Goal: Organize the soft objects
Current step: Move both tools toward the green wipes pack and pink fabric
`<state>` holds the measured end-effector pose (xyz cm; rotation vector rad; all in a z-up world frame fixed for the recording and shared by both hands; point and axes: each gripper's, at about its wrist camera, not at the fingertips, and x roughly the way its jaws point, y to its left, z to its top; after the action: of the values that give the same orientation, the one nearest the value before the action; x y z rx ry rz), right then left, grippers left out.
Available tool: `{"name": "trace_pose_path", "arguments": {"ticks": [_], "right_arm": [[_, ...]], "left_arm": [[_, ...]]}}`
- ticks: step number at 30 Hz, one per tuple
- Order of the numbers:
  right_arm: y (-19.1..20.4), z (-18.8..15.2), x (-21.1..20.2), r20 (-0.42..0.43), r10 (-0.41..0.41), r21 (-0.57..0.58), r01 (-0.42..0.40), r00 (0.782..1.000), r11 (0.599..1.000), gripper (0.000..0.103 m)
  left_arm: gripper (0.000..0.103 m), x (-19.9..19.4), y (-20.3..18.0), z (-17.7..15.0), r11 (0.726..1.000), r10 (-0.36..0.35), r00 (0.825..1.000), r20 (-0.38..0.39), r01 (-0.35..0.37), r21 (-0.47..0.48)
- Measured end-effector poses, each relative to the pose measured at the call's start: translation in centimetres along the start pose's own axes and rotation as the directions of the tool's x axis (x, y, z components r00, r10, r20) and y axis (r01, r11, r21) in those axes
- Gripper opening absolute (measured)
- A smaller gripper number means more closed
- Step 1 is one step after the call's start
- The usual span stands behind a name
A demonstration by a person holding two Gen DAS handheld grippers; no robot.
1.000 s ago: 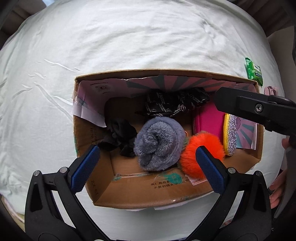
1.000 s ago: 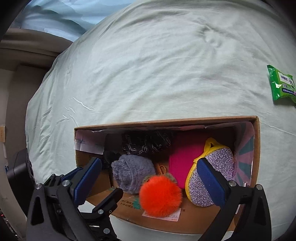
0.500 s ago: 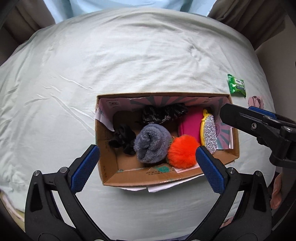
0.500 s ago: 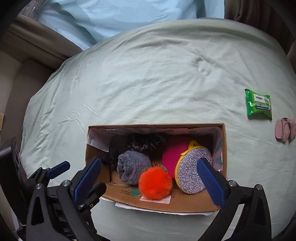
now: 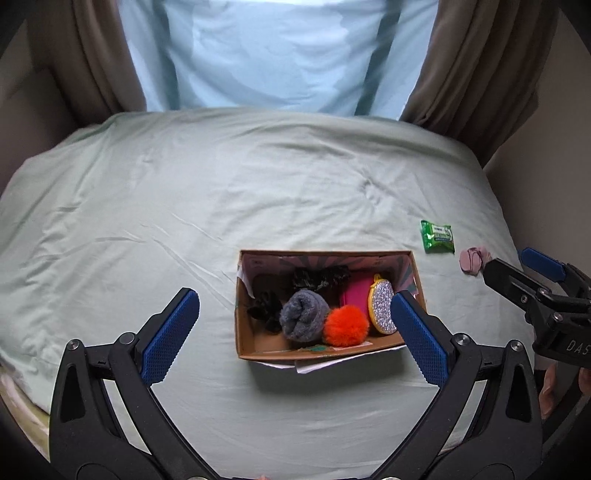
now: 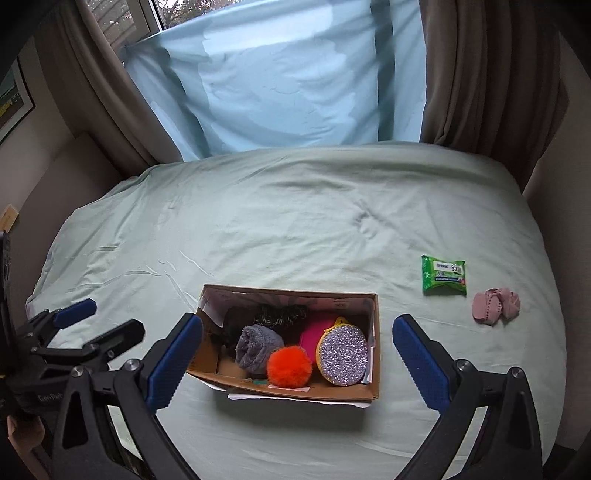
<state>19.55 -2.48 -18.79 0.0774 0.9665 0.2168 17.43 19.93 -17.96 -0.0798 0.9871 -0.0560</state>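
A cardboard box [image 5: 258,343] sits on a pale green bedspread [image 5: 258,192], packed with soft things, as two hand-held grippers hang above the near edge of the bed. The left gripper [image 5: 295,332] has its blue-padded fingers spread wide apart, holding nothing; in its own camera the box lies between the two pads. The right gripper [image 6: 297,356] is likewise spread wide and empty, with the box framed between its fingers.

Inside the box, a rolled grey fleece [image 5: 303,319] lies near the middle, touching an orange pompom [image 5: 345,326] on its right. A round glittery pouch [image 6: 343,354] with a yellow rim stands on edge at the right end, just beside the pompom, and a pink item [image 5: 356,291] is tucked behind them. A dark knotted cloth [image 5: 266,314] fills the left end, and a black-and-white patterned fabric [image 5: 321,277] lies along the far wall. White paper [image 6: 295,400] pokes out from under the box's near side.

Outside the box, to its right and well apart from it, a green packet [image 6: 443,275] lies flat on the bedspread, with a small pink cloth item [image 6: 495,306] just beside it, nearer the bed's right edge. Neither is touched by a gripper.

Behind the bed, a light blue sheet [image 6: 295,85] hangs between brown curtains [image 6: 491,74], with a window [image 6: 122,18] showing at the upper left.
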Motion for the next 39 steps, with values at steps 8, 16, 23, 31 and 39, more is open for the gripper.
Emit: {"name": "trace_pose_path", "arguments": {"ticks": [8, 16, 23, 31, 39], "right_arm": [[-1.1, -2.4, -6.6, 0.127, -0.117, 0.040, 0.113, 0.985, 0.993, 0.103], [-3.7, -4.7, -10.4, 0.199, -0.199, 0.080, 0.186, 0.960, 0.979, 0.103], [-9.2, -5.5, -12.3, 0.229, -0.242, 0.130, 0.216, 0.943, 0.968, 0.103], [-20.4, -4.8, -10.5, 0.207, -0.263, 0.102, 0.247, 0.942, 0.964, 0.103], [-30.2, -4.2, -4.7, 0.152, -0.274, 0.021, 0.274, 0.950, 0.962, 0.103]], "left_arm": [[0.103, -6.6, 0.2, -0.7, 0.999, -0.040, 0.982, 0.187, 0.040, 0.003], [0.103, -9.1, -3.1, -0.5, 0.992, -0.112, 0.961, 0.254, 0.091, 0.092], [0.103, -7.2, -11.0, 1.0, 0.976, -0.173, 0.955, 0.243, 0.133, 0.175], [0.103, 0.2, -24.0, 2.6, 0.936, -0.223, 0.963, 0.150, 0.169, 0.308], [0.103, 12.4, -35.3, 4.5, 0.851, -0.250, 0.968, 0.007, 0.217, 0.478]]}}
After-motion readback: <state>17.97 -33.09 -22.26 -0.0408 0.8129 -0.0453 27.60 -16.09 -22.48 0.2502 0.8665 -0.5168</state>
